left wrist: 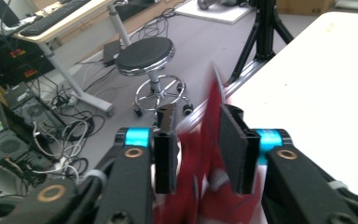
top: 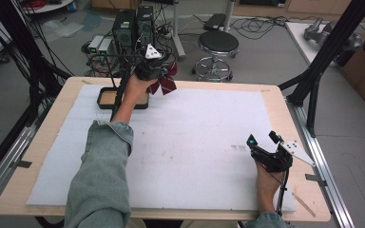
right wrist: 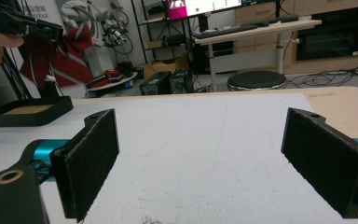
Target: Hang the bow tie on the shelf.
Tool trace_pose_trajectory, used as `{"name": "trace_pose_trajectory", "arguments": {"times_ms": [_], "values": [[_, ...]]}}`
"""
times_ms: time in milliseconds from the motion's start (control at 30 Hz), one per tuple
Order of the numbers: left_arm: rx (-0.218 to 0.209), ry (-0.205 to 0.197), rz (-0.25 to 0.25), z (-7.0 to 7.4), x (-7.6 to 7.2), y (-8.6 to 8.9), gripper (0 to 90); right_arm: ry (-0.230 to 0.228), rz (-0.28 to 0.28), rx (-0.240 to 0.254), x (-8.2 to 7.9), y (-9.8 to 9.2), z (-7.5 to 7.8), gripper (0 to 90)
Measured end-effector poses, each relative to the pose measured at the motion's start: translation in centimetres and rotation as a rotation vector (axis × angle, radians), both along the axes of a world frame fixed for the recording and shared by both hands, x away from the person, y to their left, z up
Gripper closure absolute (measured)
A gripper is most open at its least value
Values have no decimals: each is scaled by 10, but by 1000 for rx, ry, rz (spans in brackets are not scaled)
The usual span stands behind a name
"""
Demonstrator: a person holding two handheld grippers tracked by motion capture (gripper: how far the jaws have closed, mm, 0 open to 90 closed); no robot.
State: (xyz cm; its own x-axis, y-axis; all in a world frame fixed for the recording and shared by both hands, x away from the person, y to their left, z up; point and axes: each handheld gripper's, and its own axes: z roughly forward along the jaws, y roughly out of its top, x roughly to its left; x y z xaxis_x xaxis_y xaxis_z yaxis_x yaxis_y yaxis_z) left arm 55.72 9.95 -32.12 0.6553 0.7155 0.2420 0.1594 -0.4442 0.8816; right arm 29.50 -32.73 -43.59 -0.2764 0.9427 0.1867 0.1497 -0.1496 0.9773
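Observation:
My left gripper (top: 158,72) hangs over the table's far edge, held by a hand in a denim sleeve. A dark red cloth-like piece with white stripes (top: 165,81) droops from it. In the left gripper view the red piece (left wrist: 209,154) stands blurred between the pads of my left gripper (left wrist: 198,119); it lies against one pad, and a gap shows at the other. The red piece (right wrist: 44,53) hangs above a black tray (right wrist: 28,112) in the right gripper view. My right gripper (top: 262,139) rests on the white mat near the front right; its jaws (right wrist: 200,154) stand wide apart with nothing between them.
A shallow black tray (top: 105,103) with a tan inside sits at the mat's far left, just beside the left hand. A white foam mat (top: 185,142) covers the wooden table. Beyond the far edge are a round stool (top: 217,45), computer boxes and cables.

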Motion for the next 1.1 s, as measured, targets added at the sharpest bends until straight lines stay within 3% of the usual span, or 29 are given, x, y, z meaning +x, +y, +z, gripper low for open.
{"name": "trace_pose_trajectory", "arguments": {"times_ms": [200, 433, 767, 967, 1100], "values": [[-10, -9, -10, 4, -4, 1, 636, 1, -1, 1, 0, 0, 0, 102], [-73, -18, -42, 13, -19, 10, 595, 0, -2, -1, 0, 0, 0, 102], [-179, -22, -61, 16, -59, 39, 546, -1, -6, -4, 0, 0, 0, 102], [-237, -51, -70, 20, -87, 64, 514, -5, -7, -6, 0, 1, 0, 102], [-262, -66, -50, 25, -102, 84, 473, -4, -10, -10, 0, 1, 0, 102]]}}
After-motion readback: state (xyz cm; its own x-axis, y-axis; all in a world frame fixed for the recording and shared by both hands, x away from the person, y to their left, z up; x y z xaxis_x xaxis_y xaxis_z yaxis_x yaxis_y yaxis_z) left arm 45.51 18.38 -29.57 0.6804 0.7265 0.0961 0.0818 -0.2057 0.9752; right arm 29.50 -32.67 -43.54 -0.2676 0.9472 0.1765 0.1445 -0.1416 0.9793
